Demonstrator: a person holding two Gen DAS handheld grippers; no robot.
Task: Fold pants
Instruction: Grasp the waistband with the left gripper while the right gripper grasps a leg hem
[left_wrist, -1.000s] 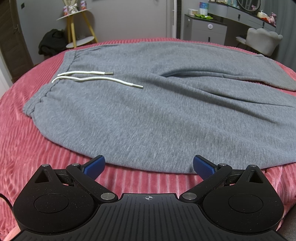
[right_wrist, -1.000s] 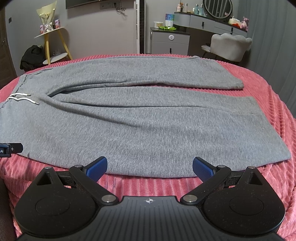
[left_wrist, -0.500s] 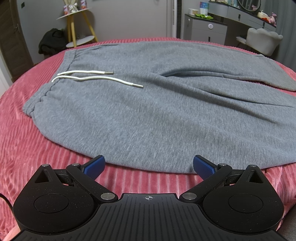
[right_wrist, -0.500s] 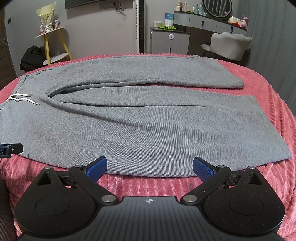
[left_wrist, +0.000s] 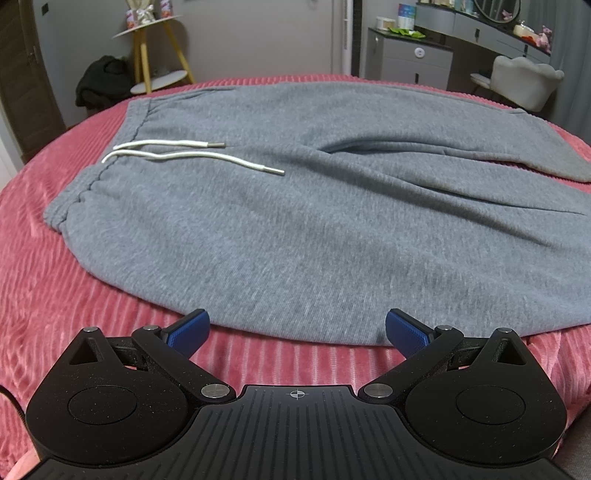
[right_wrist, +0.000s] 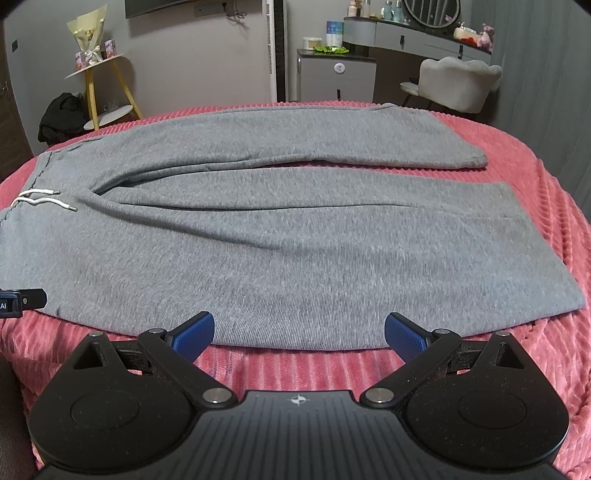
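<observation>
Grey pants (right_wrist: 280, 236) lie flat and unfolded on a pink ribbed bedspread (right_wrist: 535, 192), waistband toward the left, both legs running right. The far leg (right_wrist: 332, 144) angles slightly away from the near leg (right_wrist: 369, 258), with a narrow wedge of pink showing between their cuffs. White drawstring (left_wrist: 192, 157) sits on the fabric by the waistband (left_wrist: 70, 199), two cords with metal tips, loose and roughly parallel. Left gripper (left_wrist: 297, 328) has its blue fingers (left_wrist: 186, 332) spread wide, nothing between them, hovering just short of the near hem of the pants at the hip end; fingertips overlap the fabric edge in the view, contact not clear. Right gripper (right_wrist: 299, 330) is likewise spread wide and empty, at the near edge of the near leg, around mid-length. A bit of the left gripper's body (right_wrist: 22, 302) pokes in at the left edge of the right wrist view. Background: yellow-legged side table (right_wrist: 99, 85) with a bouquet on top, dark bundle (right_wrist: 61, 118) on the floor beside it, grey cabinet (right_wrist: 336, 79), pale upholstered chair (right_wrist: 458, 85), vanity with round mirror (right_wrist: 432, 11).
</observation>
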